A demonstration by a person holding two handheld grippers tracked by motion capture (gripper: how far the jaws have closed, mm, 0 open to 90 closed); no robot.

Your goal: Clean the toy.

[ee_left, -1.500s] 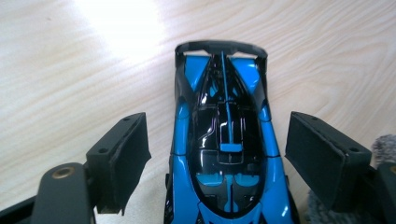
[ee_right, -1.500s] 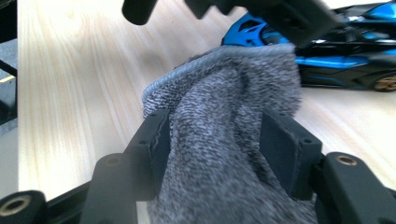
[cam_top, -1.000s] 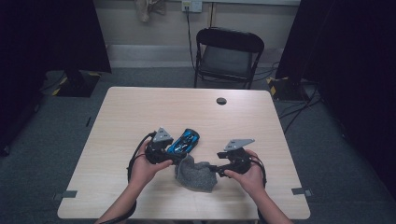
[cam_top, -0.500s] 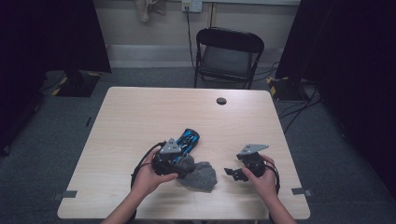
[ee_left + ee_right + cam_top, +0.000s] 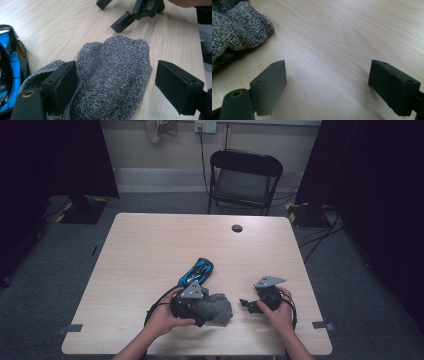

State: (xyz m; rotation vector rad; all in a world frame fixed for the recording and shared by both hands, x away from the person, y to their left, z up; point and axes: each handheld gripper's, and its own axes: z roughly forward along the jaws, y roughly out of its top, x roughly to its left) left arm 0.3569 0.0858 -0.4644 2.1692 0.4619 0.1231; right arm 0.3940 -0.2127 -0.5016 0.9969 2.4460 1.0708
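Observation:
A grey terry cloth lies bunched on the wooden table near its front edge. My left gripper stands over the cloth's left end. Its jaws have just been opening: the cloth lies between them, against the left pad and apart from the right pad. A blue toy car sits just behind, and its side also appears in the left gripper view. My right gripper rests low to the right of the cloth. Its jaws have also just been opening, over bare wood, with the cloth off to their left.
A small dark round grommet sits in the table near its far edge. A black folding chair stands behind the table. Dark curtains hang on both sides, and cables run along the floor at the right.
The cloth, earlier raised between both grippers, now lies on the table. The right gripper has let go and drawn off to the right. The left gripper has come nearer and lower.

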